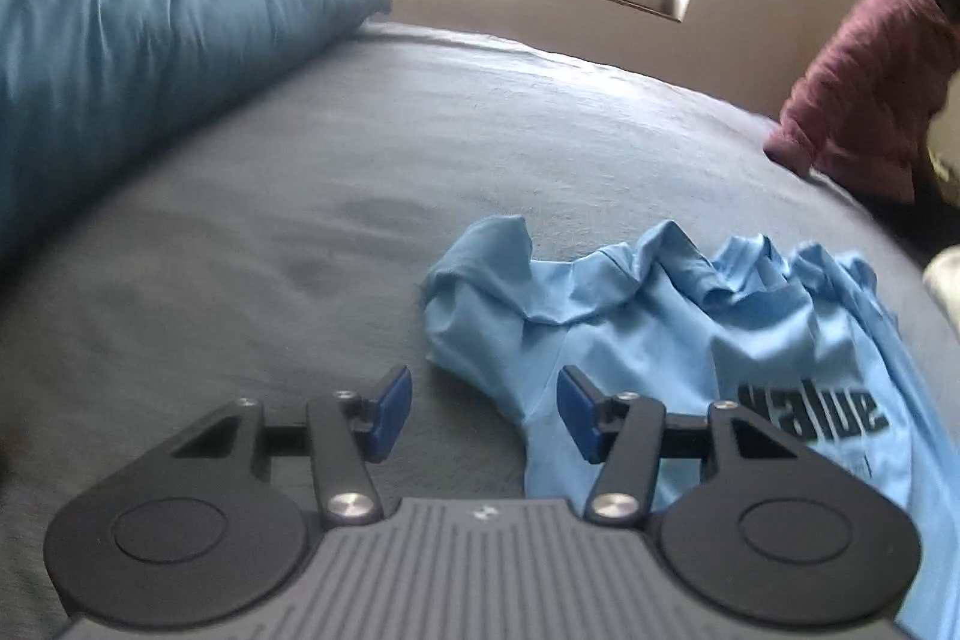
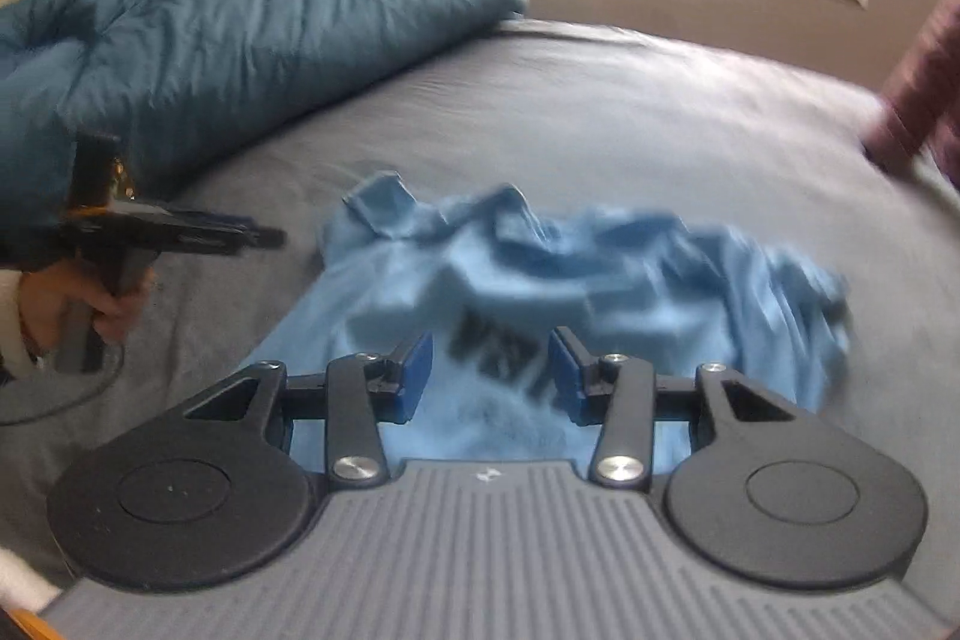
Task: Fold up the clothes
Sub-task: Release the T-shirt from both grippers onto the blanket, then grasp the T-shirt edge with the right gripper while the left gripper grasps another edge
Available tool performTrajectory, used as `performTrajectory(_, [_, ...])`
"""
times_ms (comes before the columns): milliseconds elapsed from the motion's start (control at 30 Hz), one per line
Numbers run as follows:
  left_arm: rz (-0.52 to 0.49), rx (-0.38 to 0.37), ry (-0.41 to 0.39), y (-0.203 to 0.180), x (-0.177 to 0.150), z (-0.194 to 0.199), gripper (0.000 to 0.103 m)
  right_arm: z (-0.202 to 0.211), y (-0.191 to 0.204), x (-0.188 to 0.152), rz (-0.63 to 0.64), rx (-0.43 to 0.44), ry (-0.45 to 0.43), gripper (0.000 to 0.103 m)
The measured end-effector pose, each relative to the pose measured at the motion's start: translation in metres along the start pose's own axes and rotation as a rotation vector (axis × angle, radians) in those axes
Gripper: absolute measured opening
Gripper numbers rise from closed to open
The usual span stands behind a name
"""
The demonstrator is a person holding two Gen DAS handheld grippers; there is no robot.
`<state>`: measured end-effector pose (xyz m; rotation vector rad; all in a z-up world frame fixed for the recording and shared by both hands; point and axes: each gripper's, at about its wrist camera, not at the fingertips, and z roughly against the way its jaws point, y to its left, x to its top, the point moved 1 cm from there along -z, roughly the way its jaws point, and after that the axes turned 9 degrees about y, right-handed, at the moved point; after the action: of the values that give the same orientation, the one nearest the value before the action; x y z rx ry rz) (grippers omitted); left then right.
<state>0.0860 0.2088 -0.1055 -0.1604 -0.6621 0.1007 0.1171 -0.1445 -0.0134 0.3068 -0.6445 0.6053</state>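
Left gripper (image 1: 485, 412) wide, empty, at near-left edge of crumpled light-blue printed cotton T-shirt (image 1: 690, 334); right gripper (image 2: 489, 376) wide, empty, above it. Shirt on grey bedsheet (image 1: 420, 148), unfolded; your folding all remains.

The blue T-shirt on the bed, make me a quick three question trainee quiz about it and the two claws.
1. True or false: the light blue T-shirt lies flat and smooth on the grey bed sheet.
2. Which claw grips the shirt? A) left claw B) right claw C) neither
3. Fill in: the bulky item along the sheet's left side is a dark ____ duvet.

Key
1. False: it is crumpled, with bunched folds.
2. C: both claws are open and hold nothing; in the right wrist view the left one sits off to the shirt's left.
3. Blue.
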Motion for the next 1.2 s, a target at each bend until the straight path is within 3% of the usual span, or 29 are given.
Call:
performTrajectory(200, [0.104,-0.085,-0.023,0.023,-0.002,-0.035,0.054,-0.072,0.047,0.055,0.256,0.021,0.069,0.041])
performTrajectory(400, [0.018,-0.157,-0.051,0.019,-0.016,-0.046,0.054,-0.156,0.084,0.112,0.29,0.1,0.154,0.042])
performTrajectory(633, [-0.034,-0.194,-0.046,0.02,-0.019,-0.062,0.054,-0.25,0.128,0.145,0.448,0.02,0.218,0.043])
performTrajectory(700, [-0.019,-0.215,-0.049,0.024,-0.018,-0.064,0.054,-0.27,0.13,0.148,0.448,0.013,0.241,0.04])
performTrajectory(733, [-0.006,-0.227,-0.049,0.027,-0.017,-0.065,0.054,-0.278,0.127,0.15,0.437,0.012,0.25,0.029])
performTrajectory(767, [0.01,-0.237,-0.049,0.029,-0.016,-0.066,0.054,-0.279,0.117,0.152,0.376,0.013,0.242,0.008])
performTrajectory(800, [0.027,-0.248,-0.05,0.032,-0.015,-0.066,0.054,-0.28,0.108,0.154,0.314,0.013,0.234,0.005])
performTrajectory(1067, [0.175,-0.347,-0.003,0.045,0.003,-0.087,0.055,-0.27,-0.001,0.128,-0.331,0.134,0.198,0.004])
performTrajectory(1200, [0.301,-0.416,0.033,0.052,0.019,-0.107,0.053,-0.267,-0.025,0.11,-0.466,0.167,0.19,0.001])
